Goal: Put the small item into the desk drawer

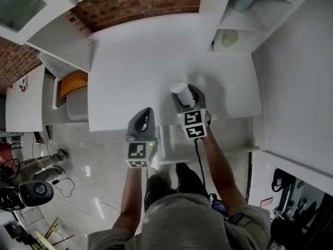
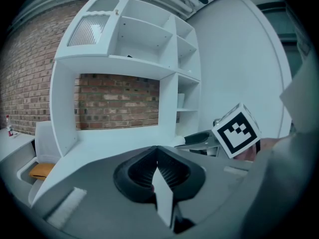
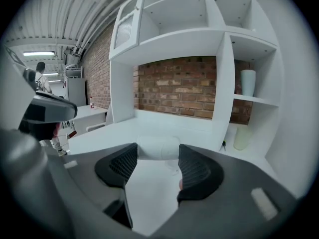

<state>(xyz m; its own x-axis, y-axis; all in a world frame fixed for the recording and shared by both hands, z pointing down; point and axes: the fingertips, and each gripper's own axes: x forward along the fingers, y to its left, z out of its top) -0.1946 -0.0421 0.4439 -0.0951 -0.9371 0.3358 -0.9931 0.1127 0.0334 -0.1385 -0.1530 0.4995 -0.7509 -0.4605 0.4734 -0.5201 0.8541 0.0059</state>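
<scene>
Item [image 3: 157, 147]: small white smooth cylinder, gripped sideways by right hand-held gripper [image 3: 158, 157].

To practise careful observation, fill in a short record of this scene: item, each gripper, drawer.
Item: white cylinder, above the desk
Right gripper: fingers closed on the cylinder
Left gripper: fingers together, empty
Drawer: open, below the desk's front edge
</scene>
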